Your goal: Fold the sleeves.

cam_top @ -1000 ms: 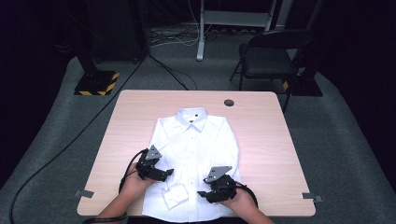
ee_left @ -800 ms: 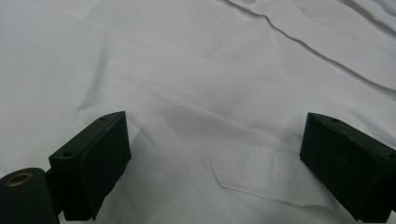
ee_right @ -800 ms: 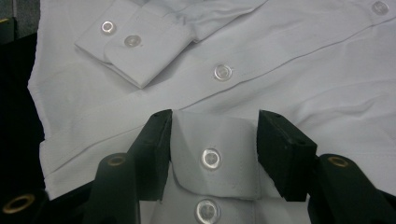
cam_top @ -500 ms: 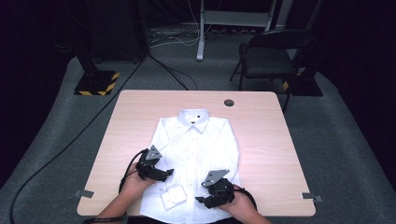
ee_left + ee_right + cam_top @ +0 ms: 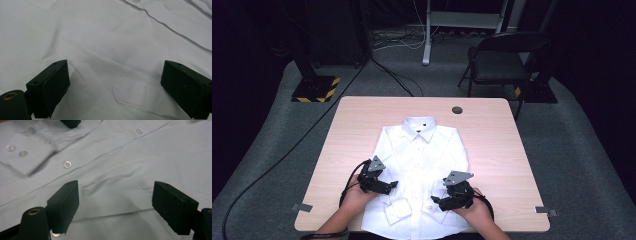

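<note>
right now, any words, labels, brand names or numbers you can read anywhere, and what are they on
None can be read.
white shirt: a dark tag inside the collar, too small to read.
Floor stand base: yellow and black warning stripes, no lettering.
table: no print.

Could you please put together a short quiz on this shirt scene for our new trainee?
1. True or false: the white button-up cotton shirt lies front up, its collar toward the far edge of the light wooden table.
2. Which lies beside the shirt's buttoned front: A) a folded-in sleeve cuff, B) a necktie, C) a belt?
3. How do the jaws of the right tool stand?

Key
1. True.
2. A.
3. Open above the fabric, holding nothing; they have just been opening. The left tool is open too.
</note>
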`<state>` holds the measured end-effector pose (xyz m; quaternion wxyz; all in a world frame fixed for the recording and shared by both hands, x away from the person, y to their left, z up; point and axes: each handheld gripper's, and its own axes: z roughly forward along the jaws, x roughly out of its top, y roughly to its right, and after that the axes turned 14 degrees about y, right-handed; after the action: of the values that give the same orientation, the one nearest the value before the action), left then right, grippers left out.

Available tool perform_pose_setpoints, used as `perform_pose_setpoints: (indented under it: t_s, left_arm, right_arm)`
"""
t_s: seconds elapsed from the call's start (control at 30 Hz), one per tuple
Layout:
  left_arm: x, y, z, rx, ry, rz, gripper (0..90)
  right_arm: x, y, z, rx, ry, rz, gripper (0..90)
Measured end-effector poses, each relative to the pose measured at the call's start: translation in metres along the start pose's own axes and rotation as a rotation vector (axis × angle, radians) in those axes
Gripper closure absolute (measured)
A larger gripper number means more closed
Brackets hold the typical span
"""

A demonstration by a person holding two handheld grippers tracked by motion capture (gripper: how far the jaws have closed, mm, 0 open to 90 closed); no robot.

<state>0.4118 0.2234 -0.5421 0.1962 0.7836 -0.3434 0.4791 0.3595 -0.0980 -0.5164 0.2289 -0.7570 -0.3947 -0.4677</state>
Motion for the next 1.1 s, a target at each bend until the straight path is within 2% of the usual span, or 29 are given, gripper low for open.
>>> perform_pose_setpoints:
  t_s: [0.13, 0.3, 0.63, 0.83, 0.97, 1.1]
  left_arm:
    - [0.0, 0.0, 0.0, -0.001, 0.0, 0.0, 7.7]
    - [0.0, 0.0, 0.0, -0.001, 0.0, 0.002, 7.7]
    - [0.0, 0.0, 0.0, 0.003, -0.001, 0.001, 7.8]
    - [-0.001, 0.001, -0.001, 0.008, -0.002, -0.001, 7.7]
    - [-0.001, 0.001, -0.001, 0.009, -0.002, -0.002, 7.5]
    - [-0.001, 0.001, -0.001, 0.012, -0.002, -0.002, 7.4]
  right_arm:
    - [-0.008, 0.006, 0.005, -0.019, -0.043, -0.008, 22.0]
    - [-0.014, 0.004, 0.009, -0.013, -0.075, -0.037, 23.0]
    - [-0.014, 0.005, 0.013, 0.012, -0.067, -0.001, 22.8]
    - [-0.011, 0.0, 0.018, 0.026, -0.07, -0.012, 22.6]
    - [-0.005, -0.003, 0.014, 0.038, -0.04, -0.029, 21.8]
    - [0.008, 0.0, 0.002, 0.006, 0.05, -0.024, 21.4]
